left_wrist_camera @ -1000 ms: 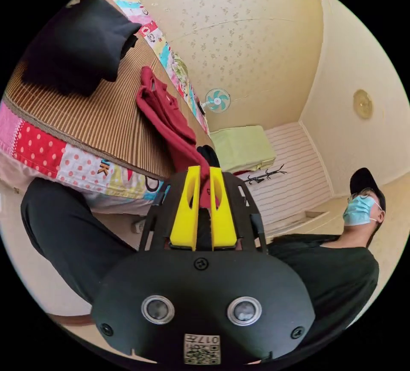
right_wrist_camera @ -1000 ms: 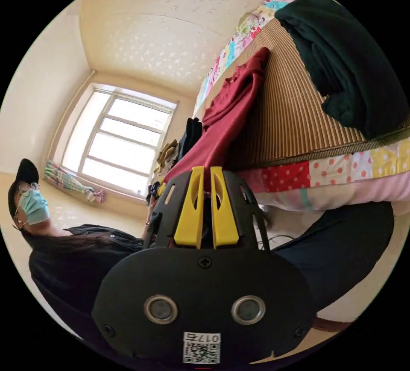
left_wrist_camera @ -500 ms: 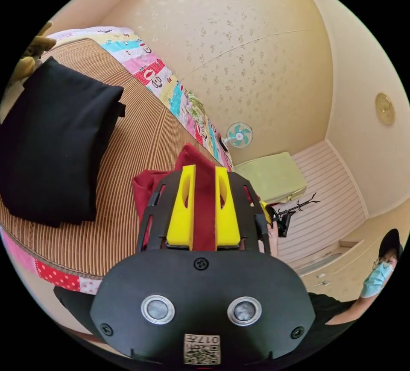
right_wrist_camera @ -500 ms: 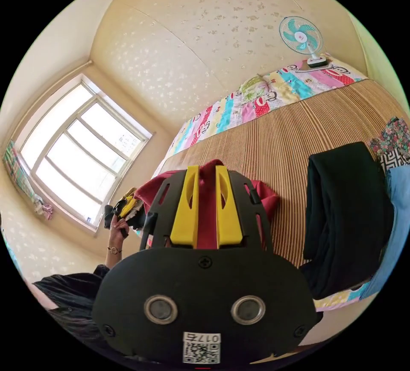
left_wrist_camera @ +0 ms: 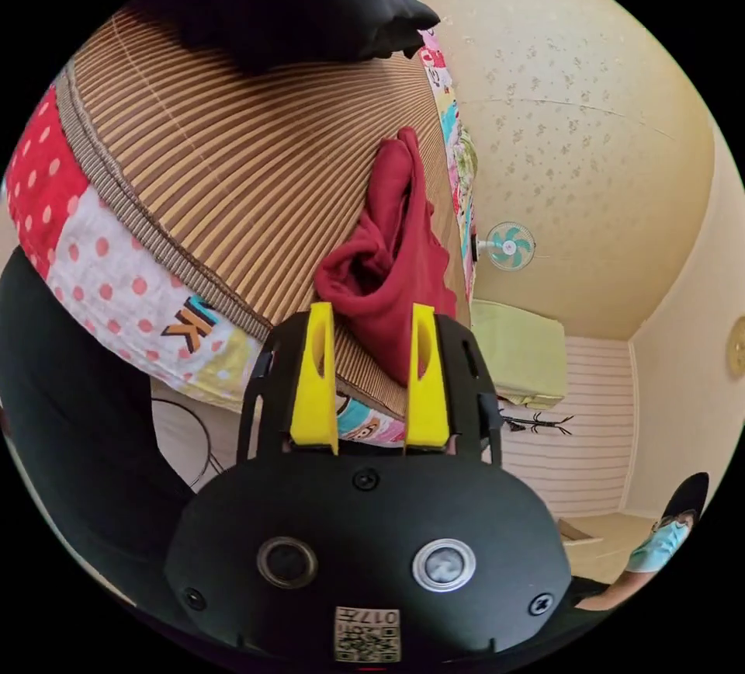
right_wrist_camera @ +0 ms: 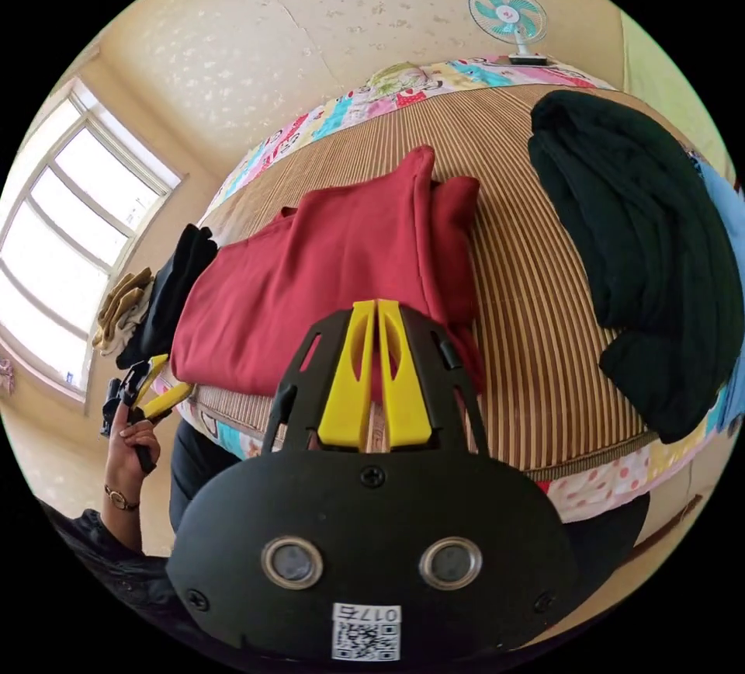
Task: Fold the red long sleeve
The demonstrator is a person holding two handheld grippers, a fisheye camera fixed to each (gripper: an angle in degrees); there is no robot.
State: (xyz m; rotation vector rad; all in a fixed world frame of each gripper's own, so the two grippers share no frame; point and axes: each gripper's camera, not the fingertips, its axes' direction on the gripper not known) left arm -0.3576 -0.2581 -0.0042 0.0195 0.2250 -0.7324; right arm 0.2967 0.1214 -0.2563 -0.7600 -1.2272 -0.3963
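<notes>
Right gripper view, black garment [right_wrist_camera: 644,255] beside red long sleeve [right_wrist_camera: 326,278]

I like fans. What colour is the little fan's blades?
Teal blades on the fan, clearest in the right gripper view.

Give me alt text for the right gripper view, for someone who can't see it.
A red top lies folded on a striped mat, with the right tongs nearly shut at its near edge. A dark garment sits beside it, and a hand holds the left tongs past the mat's edge.
</notes>
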